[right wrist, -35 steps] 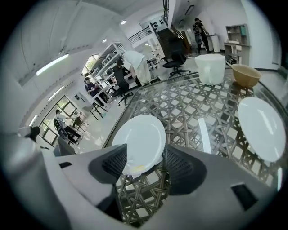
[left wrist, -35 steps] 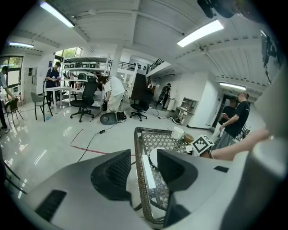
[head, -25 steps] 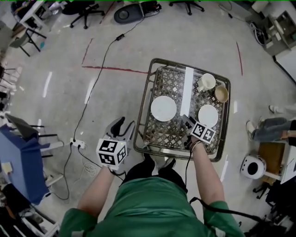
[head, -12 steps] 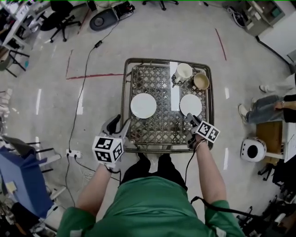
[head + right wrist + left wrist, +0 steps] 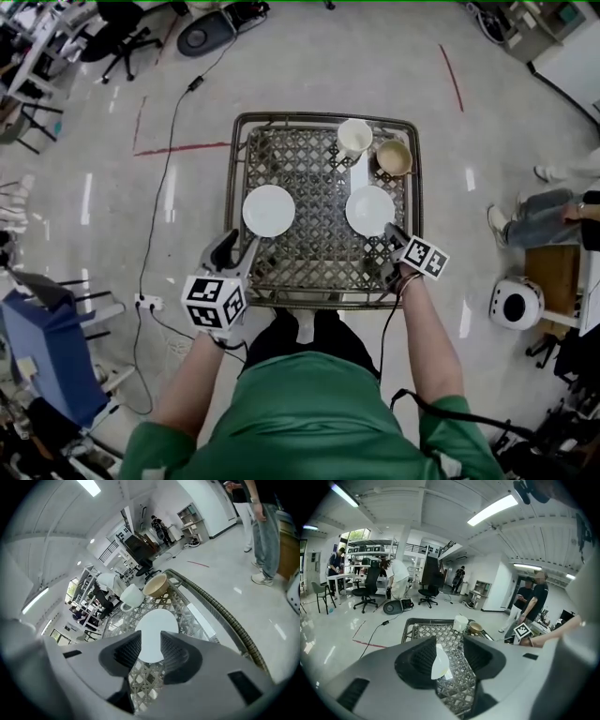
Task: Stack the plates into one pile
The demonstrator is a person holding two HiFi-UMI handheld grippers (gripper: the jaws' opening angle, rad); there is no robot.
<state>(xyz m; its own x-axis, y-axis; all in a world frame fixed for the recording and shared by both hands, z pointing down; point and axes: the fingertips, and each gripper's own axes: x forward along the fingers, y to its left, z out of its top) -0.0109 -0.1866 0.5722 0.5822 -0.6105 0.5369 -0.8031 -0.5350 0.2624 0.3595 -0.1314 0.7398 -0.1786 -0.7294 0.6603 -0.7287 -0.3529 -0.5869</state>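
Two white plates lie apart on the lattice-topped table (image 5: 323,272): the left plate (image 5: 269,210) and the right plate (image 5: 370,210). My left gripper (image 5: 239,248) hovers at the table's near left corner, short of the left plate (image 5: 439,662), jaws open and empty. My right gripper (image 5: 388,233) points at the near edge of the right plate (image 5: 157,630). Its jaws have just been closing to a narrower gap. The plate shows just beyond the right gripper (image 5: 150,639), and I see no pad pressing on it.
A white mug (image 5: 354,138) and a tan bowl (image 5: 394,157) stand at the table's far right, behind the right plate. A cable (image 5: 169,187) runs over the floor at the left. A person's legs (image 5: 534,220) and a round white device (image 5: 514,302) are at the right.
Both grippers have moved forward towards the plates. The right gripper's tips have come up to the right plate's near edge and its jaws have narrowed. The plates have not moved.
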